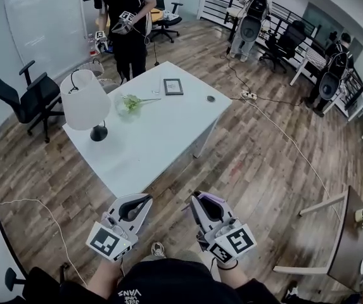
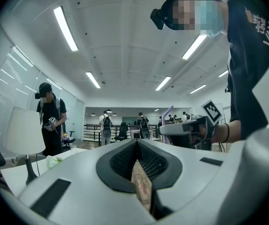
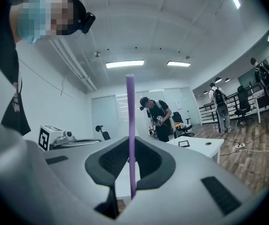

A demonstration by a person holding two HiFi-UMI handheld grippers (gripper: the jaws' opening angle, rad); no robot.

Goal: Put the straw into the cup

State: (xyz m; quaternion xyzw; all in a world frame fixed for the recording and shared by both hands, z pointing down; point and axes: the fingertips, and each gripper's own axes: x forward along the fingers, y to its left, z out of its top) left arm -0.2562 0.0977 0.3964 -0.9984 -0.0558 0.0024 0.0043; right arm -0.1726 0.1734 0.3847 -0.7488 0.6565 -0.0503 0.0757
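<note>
A purple straw [image 3: 130, 125] stands upright between the jaws of my right gripper [image 3: 130, 172], which is shut on it. In the head view both grippers are low, in front of the person's body and short of the white table [image 1: 162, 138]: the left gripper [image 1: 133, 208] and the right gripper [image 1: 208, 209]. The left gripper [image 2: 137, 146] has its jaws together with nothing in them; wood floor shows through the slit below. A clear glass [image 3: 171, 137] stands at the table's far end. I cannot pick it out in the head view.
On the table are a white lamp [image 1: 85, 101], a green sprig [image 1: 130, 101], a picture frame [image 1: 173, 86] and a small dark disc [image 1: 211, 98]. A person [image 1: 129, 24] with grippers stands behind it. Office chairs [image 1: 26, 100] and floor cables [image 1: 282, 132] lie around.
</note>
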